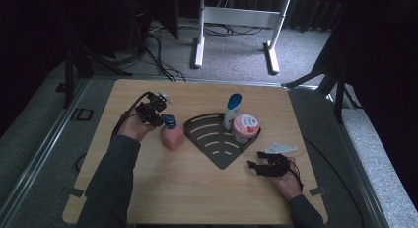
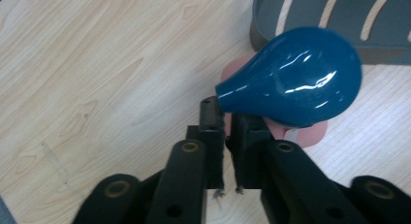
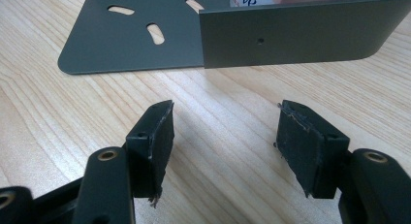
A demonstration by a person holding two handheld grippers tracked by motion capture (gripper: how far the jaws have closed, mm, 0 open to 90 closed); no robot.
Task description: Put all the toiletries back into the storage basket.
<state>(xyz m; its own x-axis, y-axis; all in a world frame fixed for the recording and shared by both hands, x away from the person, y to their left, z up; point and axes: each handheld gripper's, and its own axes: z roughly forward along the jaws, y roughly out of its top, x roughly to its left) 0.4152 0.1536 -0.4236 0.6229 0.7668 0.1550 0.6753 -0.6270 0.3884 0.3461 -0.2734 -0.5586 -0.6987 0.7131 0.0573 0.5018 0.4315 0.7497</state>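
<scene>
One squat pink plastic bottle with a glossy blue teardrop-shaped cap point(image 1: 171, 134) stands on the light wooden table point(image 1: 197, 188), just beside the left straight edge of the one dark grey fan-shaped slotted metal tray point(image 1: 213, 139). In the left gripper view the blue cap point(image 2: 295, 76) points its narrow end at the jaw tips, and a sliver of pink bottle point(image 2: 310, 134) shows under it. The left gripper point(image 2: 224, 115) has its jaws narrow, a thin gap between them; the cap's tip sits right at that gap, and I cannot tell whether the pads touch it.

Two things stand inside the tray against its curved back wall: one white upright bottle with a blue top point(image 1: 231, 110) and one round tub with a pink and white lid point(image 1: 245, 128), touching or nearly so.

The right gripper point(image 1: 261, 167) rests on the table off the tray's right side, jaws wide with bare wood between them, facing the tray's outer wall point(image 3: 295, 37).
</scene>
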